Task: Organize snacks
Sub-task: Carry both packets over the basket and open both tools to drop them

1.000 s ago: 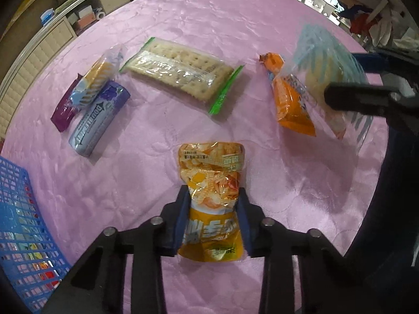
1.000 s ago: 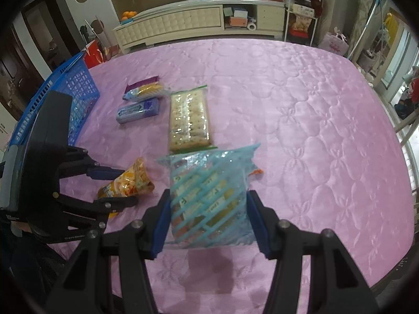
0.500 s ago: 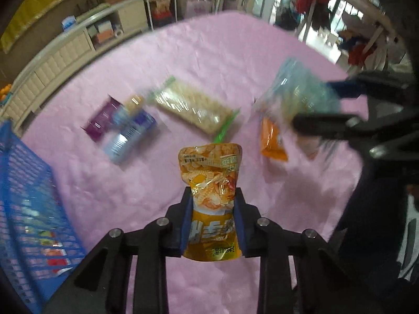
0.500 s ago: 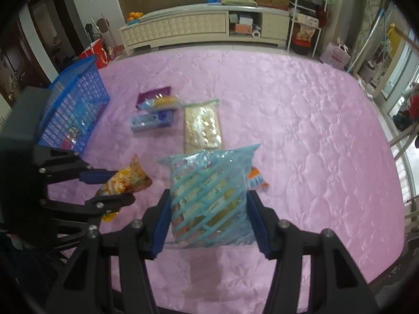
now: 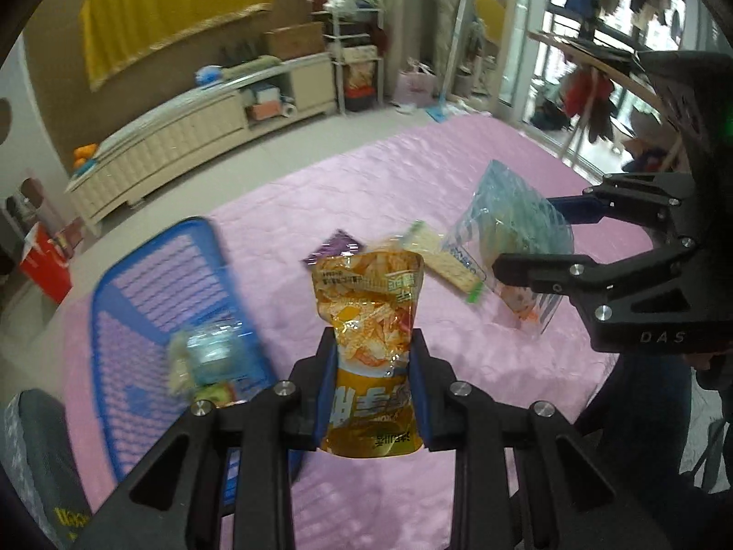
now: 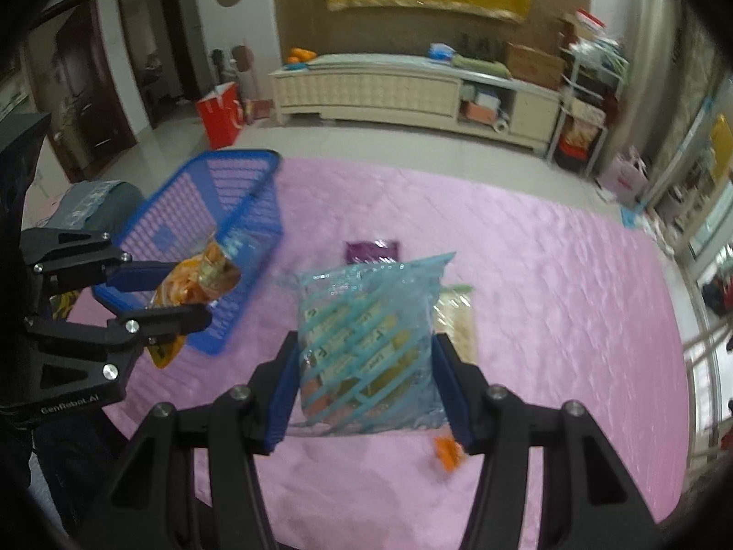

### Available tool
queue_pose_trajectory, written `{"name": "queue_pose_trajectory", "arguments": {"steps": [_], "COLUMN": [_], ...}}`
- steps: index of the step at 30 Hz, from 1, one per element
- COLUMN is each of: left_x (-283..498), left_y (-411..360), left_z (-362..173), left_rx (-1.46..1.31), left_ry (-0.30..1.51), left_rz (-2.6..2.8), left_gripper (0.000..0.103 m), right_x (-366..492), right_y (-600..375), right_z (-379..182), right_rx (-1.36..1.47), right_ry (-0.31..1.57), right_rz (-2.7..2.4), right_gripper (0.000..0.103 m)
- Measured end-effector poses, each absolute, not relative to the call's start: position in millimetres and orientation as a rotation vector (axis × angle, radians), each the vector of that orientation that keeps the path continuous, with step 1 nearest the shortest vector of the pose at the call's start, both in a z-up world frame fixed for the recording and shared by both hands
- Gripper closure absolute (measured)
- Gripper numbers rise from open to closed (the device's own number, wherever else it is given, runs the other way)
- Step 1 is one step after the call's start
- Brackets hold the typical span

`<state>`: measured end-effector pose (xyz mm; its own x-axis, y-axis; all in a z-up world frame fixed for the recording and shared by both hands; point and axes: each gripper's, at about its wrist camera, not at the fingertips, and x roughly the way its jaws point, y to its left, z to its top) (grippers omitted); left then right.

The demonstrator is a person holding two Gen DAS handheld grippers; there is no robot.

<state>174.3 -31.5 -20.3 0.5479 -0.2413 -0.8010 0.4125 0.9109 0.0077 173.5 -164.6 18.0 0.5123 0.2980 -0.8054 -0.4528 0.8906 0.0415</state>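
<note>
Landmark: blue basket (image 6: 215, 247), sitting at the left side of the pink quilted desk (image 6: 549, 275).
Left tongs (image 5: 372, 382): clenching an orange chip bag (image 5: 366, 321) by its lower half, the bag standing upright and lifted clear of the desk, just right of the basket.
Right tongs (image 6: 366, 380): gripping a clear striped packet of biscuits (image 6: 366, 334) across its width, pads pressing both sides, held in the air further right of the basket.
In the basket: at least one clear wrapped snack (image 5: 206, 357) is lying inside; blur is hiding any others.
Left on the desk: a long cracker pack (image 5: 446, 259), a purple packet (image 6: 372, 250) and a small orange packet (image 6: 446, 451), all lying well right of the basket.
Progress: sorting is partly done, I judge. Two snacks are travelling in hand but not yet over the basket rim; three are waiting.
Next: probably dropping the chip bag in first, since it is hanging nearer the basket.
</note>
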Motion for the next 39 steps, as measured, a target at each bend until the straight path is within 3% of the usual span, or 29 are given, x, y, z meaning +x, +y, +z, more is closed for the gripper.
{"name": "queue_pose_trajectory", "arguments": {"steps": [18,31,34,39], "left_x": [164.0,191.5,197.0,204.1], "left_y": [104.0,120.8,124.0,135.1], "left_z": [-13.3,-47.6,-50.4,-50.3], "left_rx": [0.062,0.009,-0.004,-0.034], "left_ry": [0.948,1.027,1.019,1.011], "left_rz": [-0.171,-0.192,-0.215,-0.185], "left_gripper": [0.076,0.073,0.068,0.049], "right_x": [198.4,236.9,248.7,272.4], "right_y": [-25.7,18.6,26.7,39.7], "right_z": [22.3,-3.1,-7.3,-14.0], "right_rx": [-0.310,-0.420,-0.449,-0.464], "right_ry": [0.905,0.933,0.933,0.935], "right_rz": [0.671,0.689,0.684,0.708], "right_gripper": [0.043,0.043,0.043,0.042]}}
